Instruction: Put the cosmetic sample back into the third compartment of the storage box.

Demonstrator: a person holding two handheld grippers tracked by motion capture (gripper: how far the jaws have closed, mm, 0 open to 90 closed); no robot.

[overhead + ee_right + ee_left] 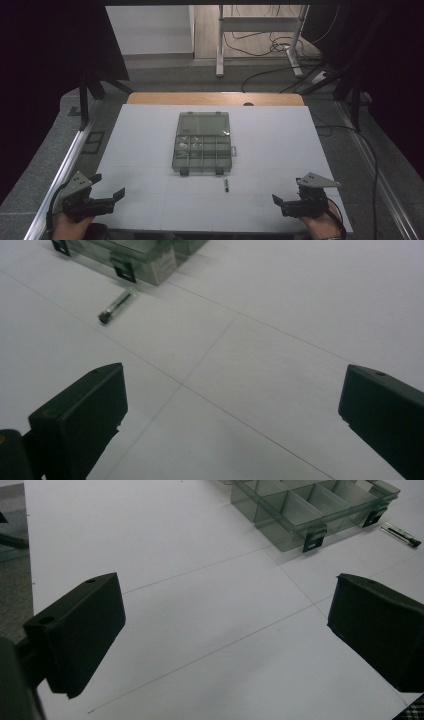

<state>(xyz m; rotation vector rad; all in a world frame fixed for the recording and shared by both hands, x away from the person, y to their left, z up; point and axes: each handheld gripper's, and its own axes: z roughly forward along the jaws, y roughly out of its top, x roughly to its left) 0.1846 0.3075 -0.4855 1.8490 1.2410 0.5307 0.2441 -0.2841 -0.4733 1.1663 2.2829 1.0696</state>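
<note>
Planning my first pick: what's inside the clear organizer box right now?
The organizer box is open, lid tilted back. Small pale pieces lie in its far-left compartments; what they are is too small to tell. The other compartments look empty, though the tinted dividers partly hide their floors.

Each black hand-held gripper [111, 187] carries a grey three-cornered plate [77, 181].

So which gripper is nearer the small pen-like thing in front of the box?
Right. The right gripper sits at the near right corner, a short way right of the pen-like thing. The left gripper is at the near left corner, clearly farther off. Both are open.
</note>
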